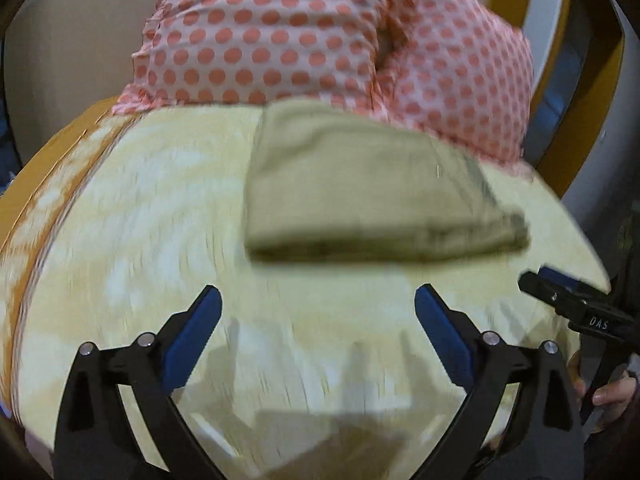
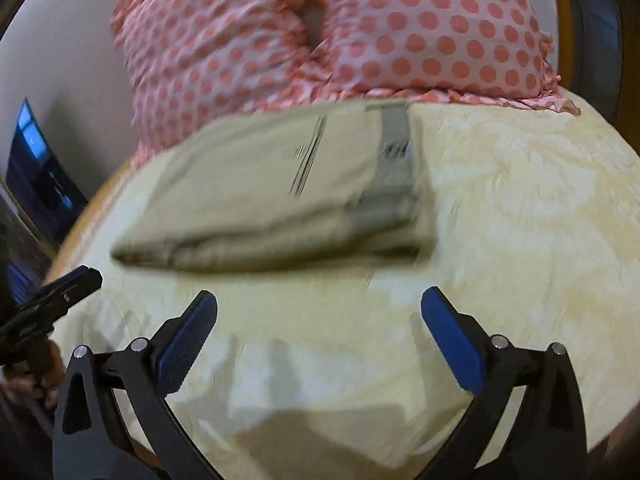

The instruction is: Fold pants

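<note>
Both views were motion-blurred.

Left wrist view, left to right: the pale yellow bedspread (image 1: 132, 216) covered the bed, with an orange-brown edge (image 1: 28, 204) showing at far left. The left gripper (image 1: 318, 320) hung over bare bedspread with its blue-padded fingers (image 1: 196, 332) spread wide apart, holding nothing. The pants (image 1: 360, 192), khaki and folded into a compact rectangular stack, lay flat on the bedspread just beyond the fingertips, not touching them. Behind the pants, the pink polka-dot pillows (image 1: 280, 36) rested against the head of the bed, the stack's far edge just beside them. At the right edge, the right gripper (image 1: 576, 304) entered the view, near the stack's right corner; its jaw state could not be told from here.

Right wrist view, left to right: the left gripper (image 2: 52, 300) appeared at the left edge. The pants (image 2: 256, 192) lay centre-left, with a grey waistband strip (image 2: 394, 160) on the stack's right side. The right gripper (image 2: 320, 320) stood wide apart and empty, short of the stack. Pillows (image 2: 420, 28) sat behind.
</note>
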### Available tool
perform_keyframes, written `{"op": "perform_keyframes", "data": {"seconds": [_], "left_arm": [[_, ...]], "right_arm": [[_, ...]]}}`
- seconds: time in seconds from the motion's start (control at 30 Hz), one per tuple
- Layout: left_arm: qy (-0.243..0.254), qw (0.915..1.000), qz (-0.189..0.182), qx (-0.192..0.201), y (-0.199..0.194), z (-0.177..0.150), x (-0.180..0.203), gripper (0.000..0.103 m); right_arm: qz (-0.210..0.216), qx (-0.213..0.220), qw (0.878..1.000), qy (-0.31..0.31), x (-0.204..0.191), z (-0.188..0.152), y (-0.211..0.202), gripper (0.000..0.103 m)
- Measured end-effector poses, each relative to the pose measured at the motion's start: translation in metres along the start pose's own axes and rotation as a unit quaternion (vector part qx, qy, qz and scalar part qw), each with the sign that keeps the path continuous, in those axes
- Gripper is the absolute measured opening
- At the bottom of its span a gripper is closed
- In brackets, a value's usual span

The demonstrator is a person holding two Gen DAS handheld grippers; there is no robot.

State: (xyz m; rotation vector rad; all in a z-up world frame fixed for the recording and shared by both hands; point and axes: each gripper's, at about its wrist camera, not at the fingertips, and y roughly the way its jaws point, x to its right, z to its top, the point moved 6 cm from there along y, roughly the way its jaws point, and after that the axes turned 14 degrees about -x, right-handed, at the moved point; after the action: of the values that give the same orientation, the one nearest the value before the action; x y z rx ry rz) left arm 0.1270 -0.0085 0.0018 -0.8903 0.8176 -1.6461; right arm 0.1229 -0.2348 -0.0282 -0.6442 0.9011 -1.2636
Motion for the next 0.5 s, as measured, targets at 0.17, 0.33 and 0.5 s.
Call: {"op": "perform_keyframes", "data": {"seconds": [0.17,0.33,0.5], "left_arm": [[0.018,0.9983,0.056,0.006,0.012,-0.024,0.012,0.097],[0.026,0.9973,0.068,0.009,0.012,-0.033,0.016,0.098],[0.029,0.9957,0.083,0.029,0.011,-0.04,0.017,0.101]], "right_arm": [[-0.044,0.01,0.999,-0.03,-0.014,-0.019,0.004,0.102],[-0.063,0.009,0.997,-0.049,-0.024,-0.027,0.008,0.102],[-0.083,0.033,0.995,-0.044,-0.025,-0.039,0.005,0.102]]}}
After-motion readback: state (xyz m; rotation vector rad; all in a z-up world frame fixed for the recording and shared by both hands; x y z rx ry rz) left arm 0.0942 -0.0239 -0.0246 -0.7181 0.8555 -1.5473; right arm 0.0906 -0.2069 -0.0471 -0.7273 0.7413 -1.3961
